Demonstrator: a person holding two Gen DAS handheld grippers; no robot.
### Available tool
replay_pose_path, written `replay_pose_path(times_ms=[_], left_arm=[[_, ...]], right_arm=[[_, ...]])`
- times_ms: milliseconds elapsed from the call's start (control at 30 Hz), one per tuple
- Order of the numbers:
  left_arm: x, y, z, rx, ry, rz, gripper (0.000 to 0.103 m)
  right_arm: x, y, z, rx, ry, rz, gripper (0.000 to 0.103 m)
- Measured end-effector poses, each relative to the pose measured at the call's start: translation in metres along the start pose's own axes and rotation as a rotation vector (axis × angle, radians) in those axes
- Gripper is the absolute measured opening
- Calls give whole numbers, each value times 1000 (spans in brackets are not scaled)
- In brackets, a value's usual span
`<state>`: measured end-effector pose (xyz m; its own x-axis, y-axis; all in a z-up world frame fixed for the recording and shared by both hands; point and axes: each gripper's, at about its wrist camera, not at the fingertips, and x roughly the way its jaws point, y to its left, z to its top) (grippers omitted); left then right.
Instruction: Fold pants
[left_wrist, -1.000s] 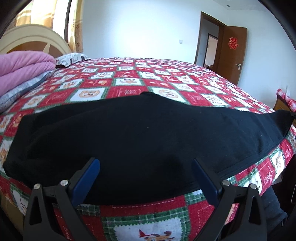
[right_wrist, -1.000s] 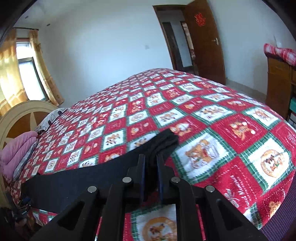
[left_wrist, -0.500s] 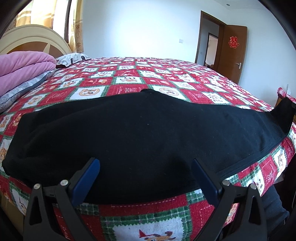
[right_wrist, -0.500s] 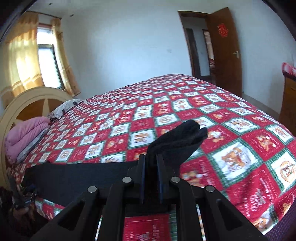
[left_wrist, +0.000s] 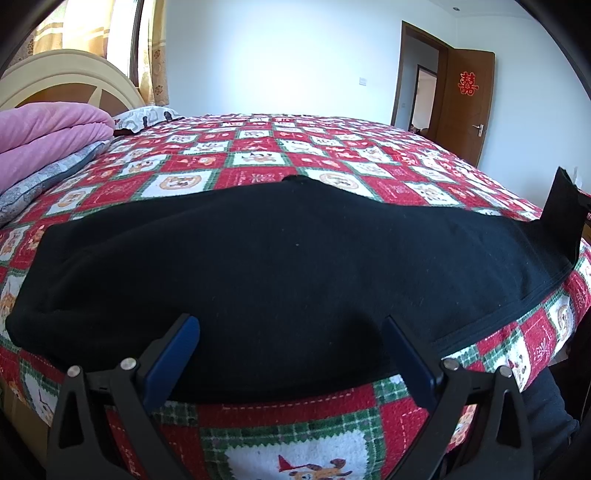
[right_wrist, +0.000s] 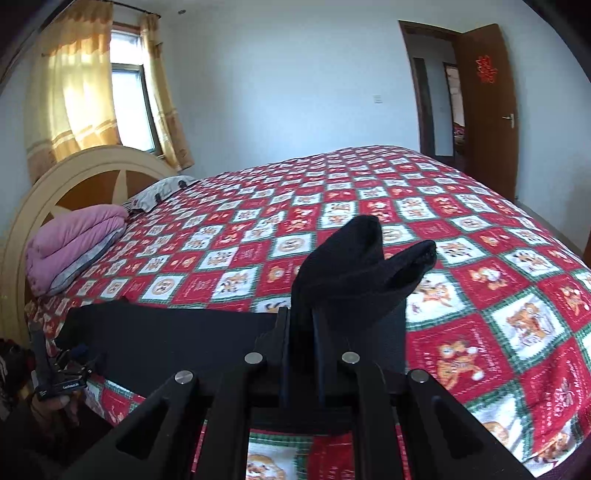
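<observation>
Black fabric: the pants (left_wrist: 295, 266) lie stretched along the near edge of the bed (left_wrist: 332, 162), over a red checked quilt.
Right tongs (right_wrist: 301, 325): clamped shut on the leg end, that end lifted clear and flopping over the fingers.
Left tongs (left_wrist: 291, 354): jaws spread wide, gripping nothing, low at the near edge with the pants between the fingers.
Feel: soft, limp, light by the look of it; it sags, won't hold a crease alone.
Where to grip: hems and waistband corners, both layers pinched together.
Also here: pink blanket (right_wrist: 74, 236) at the headboard end.
</observation>
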<state>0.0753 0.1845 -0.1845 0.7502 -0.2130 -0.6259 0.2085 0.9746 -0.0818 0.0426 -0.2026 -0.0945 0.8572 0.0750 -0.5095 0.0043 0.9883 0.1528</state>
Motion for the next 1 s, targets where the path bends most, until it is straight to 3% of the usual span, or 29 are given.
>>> replay_pose_path(times_ms=[567,1000], left_arm=[[0,1,-1,-6,0,2,101],[0,0,-1,-7,0,3,101]], right_arm=[[37,83,5,-133,55,84,11],[67,135,-9,-188,105,130,11]])
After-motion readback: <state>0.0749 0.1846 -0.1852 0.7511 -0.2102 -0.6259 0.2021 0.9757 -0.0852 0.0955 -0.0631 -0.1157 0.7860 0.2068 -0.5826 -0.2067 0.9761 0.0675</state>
